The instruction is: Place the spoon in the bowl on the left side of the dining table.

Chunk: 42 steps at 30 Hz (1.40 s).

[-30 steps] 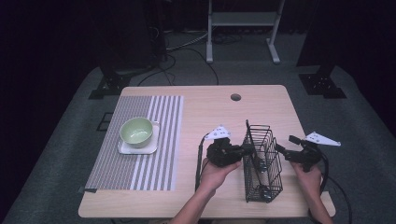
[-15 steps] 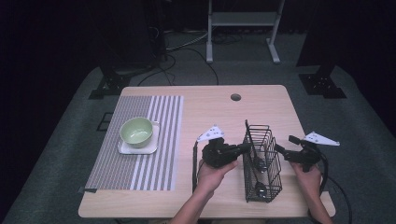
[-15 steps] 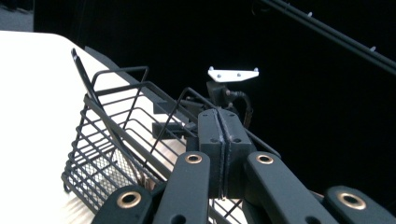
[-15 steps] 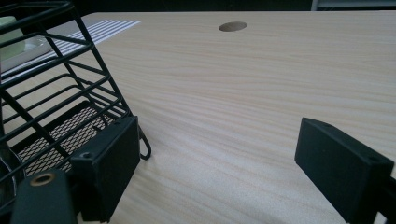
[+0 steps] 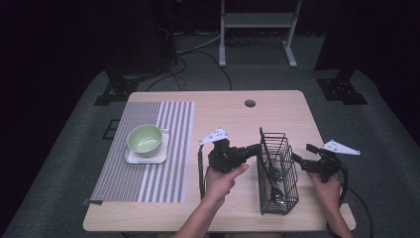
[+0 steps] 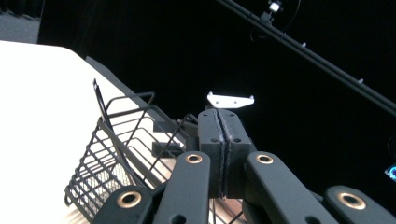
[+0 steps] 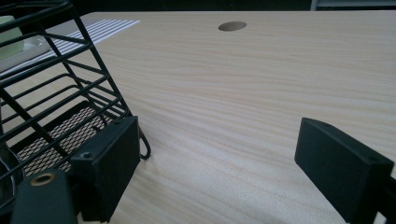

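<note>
Left tool [image 5: 253, 148]: jaws pressed together, nothing visibly between them, tips at the left wall of the black wire caddy [image 5: 277, 171]. Right tool [image 5: 302, 157]: jaws spread wide, empty, just beside the caddy's right wall. The caddy stands on the desk [image 5: 233, 124], right of centre, spoons [image 5: 277, 191] inside. A green bowl [image 5: 144, 139] on its plate [image 5: 148, 158] rests well apart on the striped placemat [image 5: 163, 148]. Judged step: steadying the caddy; next probably needs the right tool to grip a wire.
</note>
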Each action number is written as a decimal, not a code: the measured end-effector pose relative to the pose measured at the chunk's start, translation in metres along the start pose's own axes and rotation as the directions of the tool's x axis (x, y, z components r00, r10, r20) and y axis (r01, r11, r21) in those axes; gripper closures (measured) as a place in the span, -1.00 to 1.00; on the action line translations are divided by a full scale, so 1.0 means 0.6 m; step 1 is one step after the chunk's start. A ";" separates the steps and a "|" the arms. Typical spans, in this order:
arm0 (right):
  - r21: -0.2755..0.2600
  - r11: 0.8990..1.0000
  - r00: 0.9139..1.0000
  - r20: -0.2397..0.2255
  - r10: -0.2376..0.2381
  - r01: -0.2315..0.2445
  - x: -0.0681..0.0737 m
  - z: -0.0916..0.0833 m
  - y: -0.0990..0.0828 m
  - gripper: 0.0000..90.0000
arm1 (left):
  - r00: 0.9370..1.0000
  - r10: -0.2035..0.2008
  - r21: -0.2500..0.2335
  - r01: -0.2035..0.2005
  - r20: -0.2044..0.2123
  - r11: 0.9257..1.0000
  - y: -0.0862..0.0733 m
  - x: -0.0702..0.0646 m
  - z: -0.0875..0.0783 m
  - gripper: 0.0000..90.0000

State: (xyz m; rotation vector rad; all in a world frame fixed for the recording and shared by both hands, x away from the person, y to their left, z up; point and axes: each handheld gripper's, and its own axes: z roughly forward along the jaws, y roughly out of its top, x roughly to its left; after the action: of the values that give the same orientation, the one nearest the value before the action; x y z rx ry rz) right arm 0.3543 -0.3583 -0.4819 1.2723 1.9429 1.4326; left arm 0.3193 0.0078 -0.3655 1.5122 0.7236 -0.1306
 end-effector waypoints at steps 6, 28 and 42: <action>0.002 1.000 1.000 0.001 0.000 0.000 0.000 0.000 0.000 -0.71 | 1.000 -0.005 -0.020 0.005 -0.002 1.000 0.020 -0.004 -0.007 1.00; 0.007 1.000 1.000 0.001 0.001 -0.001 0.000 0.001 0.000 -0.71 | 0.998 -0.057 -0.109 0.059 0.013 0.992 0.094 -0.007 -0.047 1.00; 0.009 1.000 1.000 0.003 0.003 -0.003 0.001 0.001 0.000 -0.71 | 0.998 -0.056 -0.167 0.054 -0.005 0.985 0.153 -0.014 -0.084 1.00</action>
State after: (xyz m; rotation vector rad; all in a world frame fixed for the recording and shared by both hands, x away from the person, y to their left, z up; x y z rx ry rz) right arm 0.3547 -0.3576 -0.4818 1.2816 1.9485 1.4243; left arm 0.3415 0.0605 -0.2771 1.3350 0.7653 -0.1018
